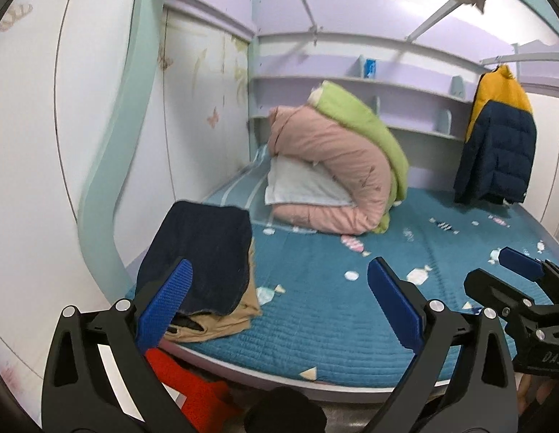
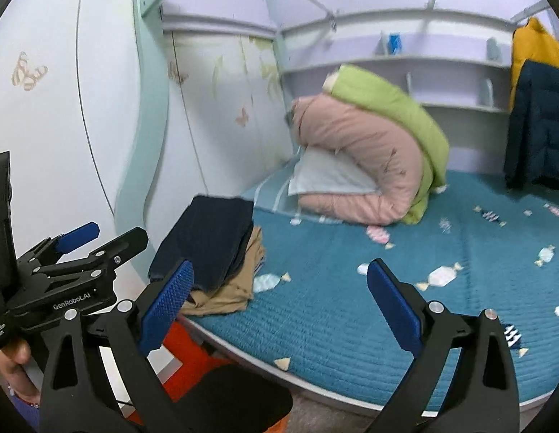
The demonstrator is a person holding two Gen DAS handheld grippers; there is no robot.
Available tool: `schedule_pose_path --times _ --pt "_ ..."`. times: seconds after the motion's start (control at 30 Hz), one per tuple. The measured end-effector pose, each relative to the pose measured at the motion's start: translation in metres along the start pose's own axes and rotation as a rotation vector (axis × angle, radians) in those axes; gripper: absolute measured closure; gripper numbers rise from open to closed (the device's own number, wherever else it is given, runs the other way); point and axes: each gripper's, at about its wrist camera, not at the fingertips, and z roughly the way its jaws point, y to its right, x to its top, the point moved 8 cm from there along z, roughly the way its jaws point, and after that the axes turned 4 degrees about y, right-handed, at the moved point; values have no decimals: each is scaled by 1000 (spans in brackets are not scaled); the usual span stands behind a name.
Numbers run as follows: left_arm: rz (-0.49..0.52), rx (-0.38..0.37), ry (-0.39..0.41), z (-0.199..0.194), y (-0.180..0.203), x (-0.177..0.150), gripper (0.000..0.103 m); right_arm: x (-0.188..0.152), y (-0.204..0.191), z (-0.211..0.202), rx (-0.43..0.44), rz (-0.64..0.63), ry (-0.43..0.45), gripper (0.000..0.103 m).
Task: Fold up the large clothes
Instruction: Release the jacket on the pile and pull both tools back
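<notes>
A folded stack sits on the near left corner of the bed: a dark navy garment on top of a tan one. A navy and yellow puffer jacket hangs at the far right above the bed. My left gripper is open and empty in front of the bed's edge, with the stack just behind its left finger. My right gripper is open and empty too. Each shows in the other's view, the right gripper and the left gripper.
The bed has a teal quilted cover with a candy print. A pink and green rolled quilt lies at the back by the shelves. Something red lies on the floor below the stack. A wall closes the left side.
</notes>
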Motion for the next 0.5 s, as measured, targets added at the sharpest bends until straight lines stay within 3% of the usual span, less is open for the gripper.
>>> schedule_pose_path --times 0.5 --pt "70 -69 142 -57 67 33 5 27 28 -92 -117 -17 166 8"
